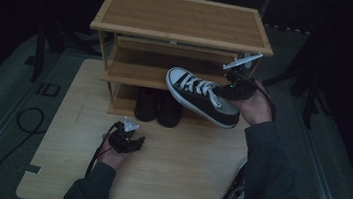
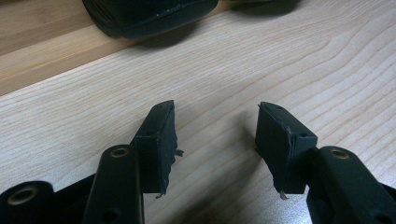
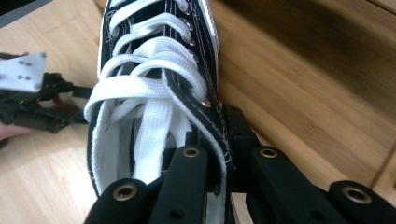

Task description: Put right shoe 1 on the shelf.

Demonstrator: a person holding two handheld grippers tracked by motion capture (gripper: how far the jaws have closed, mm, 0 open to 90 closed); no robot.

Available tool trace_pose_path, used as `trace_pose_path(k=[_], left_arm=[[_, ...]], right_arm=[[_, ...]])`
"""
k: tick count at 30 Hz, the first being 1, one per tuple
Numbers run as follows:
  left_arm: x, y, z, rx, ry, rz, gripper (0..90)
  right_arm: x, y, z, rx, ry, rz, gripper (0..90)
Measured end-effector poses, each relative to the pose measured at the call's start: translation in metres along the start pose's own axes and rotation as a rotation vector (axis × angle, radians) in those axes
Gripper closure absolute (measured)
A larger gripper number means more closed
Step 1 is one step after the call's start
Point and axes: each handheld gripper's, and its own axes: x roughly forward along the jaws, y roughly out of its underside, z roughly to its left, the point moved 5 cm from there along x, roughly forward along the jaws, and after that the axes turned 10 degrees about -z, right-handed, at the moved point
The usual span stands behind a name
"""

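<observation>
The high view is dimly lit, its surroundings lost in near-black, while the worktop is brightly and evenly lit in both gripper views, where soft shadows are cast and the nearest gripper parts are slightly blurred.

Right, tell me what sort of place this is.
Probably a dim recording or test space staged like a home entryway: a three-tier bamboo shoe rack on a pale wooden tabletop, black shoes on its bottom shelf, and a black-and-white lace-up canvas sneaker being carried toward it.
</observation>
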Motion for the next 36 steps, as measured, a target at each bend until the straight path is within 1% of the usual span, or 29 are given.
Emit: trace_pose_path(k=[3, 4, 5, 7, 9, 10, 11, 13, 15, 17, 18, 20, 21, 24, 25, 27, 33, 34, 36], left_arm=[[0.000, 0.000, 0.000, 0.000, 0.000, 0.000, 48.2], [0.000, 0.000, 0.000, 0.000, 0.000, 0.000, 48.2], [0.000, 0.000, 0.000, 0.000, 0.000, 0.000, 48.2], [0.000, 0.000, 0.000, 0.000, 0.000, -0.001, 48.2], [0.000, 0.000, 0.000, 0.001, 0.000, 0.001, 48.2], [0.000, 0.000, 0.000, 0.001, 0.000, 0.001, 48.2], [0.000, 0.000, 0.000, 0.002, 0.001, 0.001, 48.2], [0.000, 0.000, 0.000, 0.002, 0.000, 0.001, 48.2], [0.000, 0.000, 0.000, 0.002, 0.001, 0.002, 48.2], [0.000, 0.000, 0.000, 0.001, 0.001, 0.002, 48.2], [0.000, 0.000, 0.000, 0.001, 0.000, 0.001, 48.2], [0.000, 0.000, 0.000, 0.001, 0.000, 0.001, 48.2], [0.000, 0.000, 0.000, 0.002, 0.000, 0.002, 48.2], [0.000, 0.000, 0.000, 0.002, 0.001, 0.001, 48.2], [0.000, 0.000, 0.000, 0.002, 0.000, 0.002, 48.2], [0.000, 0.000, 0.000, 0.002, 0.001, 0.002, 48.2], [0.000, 0.000, 0.000, 0.003, -0.001, 0.003, 48.2], [0.000, 0.000, 0.000, 0.003, -0.001, 0.003, 48.2], [0.000, 0.000, 0.000, 0.002, -0.001, 0.002, 48.2]], right_arm=[[0.003, -0.001, -0.004, 0.022, 0.011, -0.003, 87.9], [0.003, -0.001, -0.004, 0.022, 0.011, -0.003, 87.9], [0.006, -0.002, -0.007, 0.030, 0.024, -0.009, 87.9], [0.008, -0.003, -0.009, 0.035, 0.035, -0.016, 87.8], [0.010, -0.004, -0.011, 0.052, 0.052, -0.024, 87.9], [0.010, -0.004, -0.011, 0.052, 0.052, -0.024, 87.9], [0.011, -0.005, -0.012, 0.062, 0.071, -0.024, 87.9], [0.012, -0.005, -0.013, 0.062, 0.077, -0.025, 87.9], [0.013, -0.008, -0.013, 0.075, 0.081, -0.033, 87.8], [0.014, -0.010, -0.013, 0.078, 0.097, -0.038, 87.8], [0.014, -0.012, -0.013, 0.088, 0.107, -0.045, 87.7], [0.015, -0.012, -0.014, 0.090, 0.111, -0.047, 87.7], [0.017, -0.014, -0.014, 0.100, 0.122, -0.059, 87.7], [0.019, -0.015, -0.013, 0.113, 0.142, -0.073, 87.7], [0.019, -0.015, -0.013, 0.113, 0.142, -0.073, 87.7], [0.021, -0.014, -0.011, 0.127, 0.161, -0.080, 87.6], [0.025, -0.014, -0.011, 0.180, 0.160, -0.088, 87.6], [0.025, -0.014, -0.011, 0.180, 0.160, -0.088, 87.6], [0.028, -0.015, -0.009, 0.202, 0.163, -0.090, 87.6]])
